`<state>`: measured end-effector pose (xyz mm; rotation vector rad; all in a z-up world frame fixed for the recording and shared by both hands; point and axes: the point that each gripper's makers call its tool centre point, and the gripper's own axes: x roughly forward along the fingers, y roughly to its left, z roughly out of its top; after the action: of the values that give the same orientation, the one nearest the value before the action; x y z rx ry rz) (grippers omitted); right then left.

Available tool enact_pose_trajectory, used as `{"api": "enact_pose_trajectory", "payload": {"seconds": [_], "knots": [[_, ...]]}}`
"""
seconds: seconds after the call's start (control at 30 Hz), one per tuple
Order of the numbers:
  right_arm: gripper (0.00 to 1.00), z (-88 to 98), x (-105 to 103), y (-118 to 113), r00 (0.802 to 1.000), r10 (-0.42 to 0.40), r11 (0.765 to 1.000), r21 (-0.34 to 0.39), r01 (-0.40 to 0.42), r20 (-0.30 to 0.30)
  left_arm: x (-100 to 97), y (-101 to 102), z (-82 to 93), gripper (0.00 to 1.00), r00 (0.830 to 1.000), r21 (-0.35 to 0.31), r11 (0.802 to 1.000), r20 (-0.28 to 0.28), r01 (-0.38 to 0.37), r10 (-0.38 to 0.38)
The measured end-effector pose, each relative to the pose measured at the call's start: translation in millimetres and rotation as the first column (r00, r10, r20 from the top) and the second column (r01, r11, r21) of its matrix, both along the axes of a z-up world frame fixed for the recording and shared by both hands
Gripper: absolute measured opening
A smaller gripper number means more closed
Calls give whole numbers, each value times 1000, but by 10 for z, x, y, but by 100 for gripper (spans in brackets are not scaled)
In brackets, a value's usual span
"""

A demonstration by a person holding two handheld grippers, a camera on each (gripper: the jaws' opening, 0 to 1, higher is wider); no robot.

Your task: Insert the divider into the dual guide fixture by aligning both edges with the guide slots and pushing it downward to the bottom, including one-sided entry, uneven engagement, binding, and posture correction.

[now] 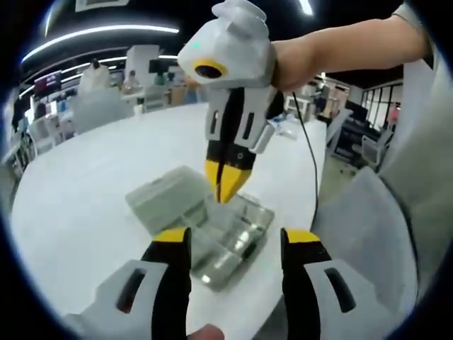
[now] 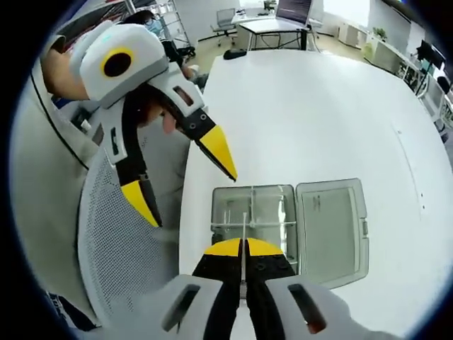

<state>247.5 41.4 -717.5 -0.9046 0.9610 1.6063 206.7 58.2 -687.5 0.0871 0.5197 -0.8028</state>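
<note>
A clear plastic compartment box (image 2: 269, 207) lies open on the white table (image 2: 304, 113), its hinged lid (image 2: 333, 225) laid flat beside it. My right gripper (image 2: 244, 246) is shut on a thin clear divider (image 2: 245, 225), seen edge-on and standing upright over the box's middle cross wall. In the left gripper view the right gripper (image 1: 226, 185) points down with its yellow tips together just above the box (image 1: 237, 244), next to the lid (image 1: 164, 195). My left gripper (image 1: 237, 241) is open with nothing between its jaws, hovering at the box's near side. It also shows open as the left gripper (image 2: 184, 183), beyond the table edge.
A grey mesh chair (image 2: 117, 248) stands against the table edge by the box. A black cable (image 1: 309, 142) trails across the table behind the right gripper. A person's arm (image 1: 340, 46) holds that gripper. Office desks and chairs (image 1: 99, 99) fill the background.
</note>
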Motion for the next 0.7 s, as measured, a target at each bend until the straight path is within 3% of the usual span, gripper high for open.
{"api": "enact_pose_trajectory", "payload": {"seconds": [0.7], "knots": [[0, -114, -5, 18, 1000, 12, 1000, -2, -12, 12, -19, 19, -39, 49, 1000, -10, 1000, -10, -12, 12]]}}
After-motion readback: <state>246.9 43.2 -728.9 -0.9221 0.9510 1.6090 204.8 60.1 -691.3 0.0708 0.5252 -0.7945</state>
